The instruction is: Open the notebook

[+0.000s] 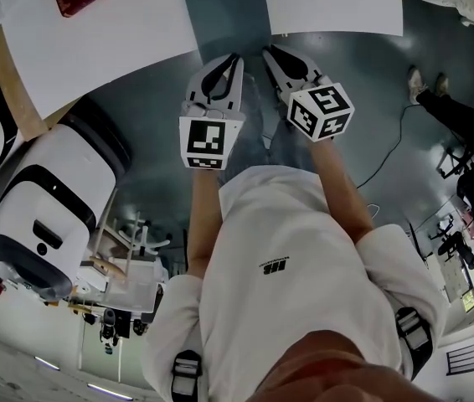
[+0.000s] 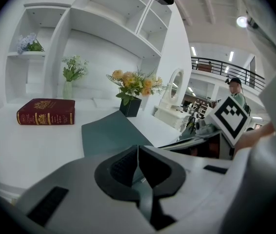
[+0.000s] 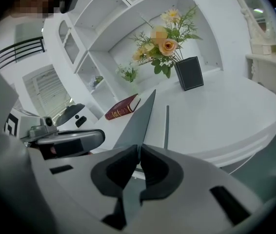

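A white room with built-in shelves [image 2: 104, 28] rises behind a broad white desk [image 2: 26, 150]. In the head view a person in a white shirt [image 1: 296, 266] stands at the near edge of the desk. A large white machine with black trim [image 1: 48, 216] stands on the grey floor to the person's left.

The grey notebook [image 2: 109, 133] lies on the desk right in front of the person, between the two tools, with its near edge at the desk's rim. The left tool [image 2: 138, 152] has its jaws together on the near edge of the notebook, and a grey strip shows between them. The right tool [image 3: 139, 150], just beside the left one, is likewise clamped on the notebook. From the right gripper view the gripped grey sheet is seen almost edge-on, slanting up away from the jaws.

Farther back on the left lies a closed red book [image 2: 46, 112]. Behind the notebook stands a dark square vase [image 3: 189, 73] of yellow and orange flowers. A small vase of greenery [image 2: 68, 89] stands at the back of the desk.
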Demonstrator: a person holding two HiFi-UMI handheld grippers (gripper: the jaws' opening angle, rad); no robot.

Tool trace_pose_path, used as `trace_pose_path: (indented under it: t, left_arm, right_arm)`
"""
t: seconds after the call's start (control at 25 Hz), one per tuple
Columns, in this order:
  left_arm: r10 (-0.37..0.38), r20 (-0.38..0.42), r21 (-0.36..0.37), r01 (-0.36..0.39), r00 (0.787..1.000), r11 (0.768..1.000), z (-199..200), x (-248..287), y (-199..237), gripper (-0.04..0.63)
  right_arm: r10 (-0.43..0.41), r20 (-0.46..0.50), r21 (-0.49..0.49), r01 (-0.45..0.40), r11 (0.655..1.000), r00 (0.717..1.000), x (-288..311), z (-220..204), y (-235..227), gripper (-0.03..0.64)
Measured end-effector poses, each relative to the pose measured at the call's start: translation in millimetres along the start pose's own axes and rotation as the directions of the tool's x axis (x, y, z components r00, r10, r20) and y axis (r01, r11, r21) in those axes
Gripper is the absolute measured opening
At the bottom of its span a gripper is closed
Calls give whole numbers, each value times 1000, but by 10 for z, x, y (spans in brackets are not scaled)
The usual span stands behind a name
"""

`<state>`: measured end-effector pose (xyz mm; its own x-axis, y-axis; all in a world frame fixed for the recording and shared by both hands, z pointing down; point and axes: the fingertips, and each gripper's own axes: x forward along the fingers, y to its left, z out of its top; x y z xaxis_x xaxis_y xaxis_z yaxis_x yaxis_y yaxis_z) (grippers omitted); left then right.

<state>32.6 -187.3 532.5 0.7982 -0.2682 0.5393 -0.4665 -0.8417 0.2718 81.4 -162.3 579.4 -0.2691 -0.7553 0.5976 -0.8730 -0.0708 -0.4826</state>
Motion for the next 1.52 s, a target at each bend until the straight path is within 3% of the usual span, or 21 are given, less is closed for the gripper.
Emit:
trace_pose_path:
  t: [0.72, 1.52]
  left_arm:
    - [55, 56, -22, -54, 997, 998, 154, -249, 117, 0]
    - [163, 119, -78, -154, 979, 985, 228, -656, 405, 0]
  right_arm:
    - [71, 25, -94, -68, 993, 997, -155, 317, 476, 11]
    - [196, 20, -199, -188, 962, 980, -67, 523, 1159, 8]
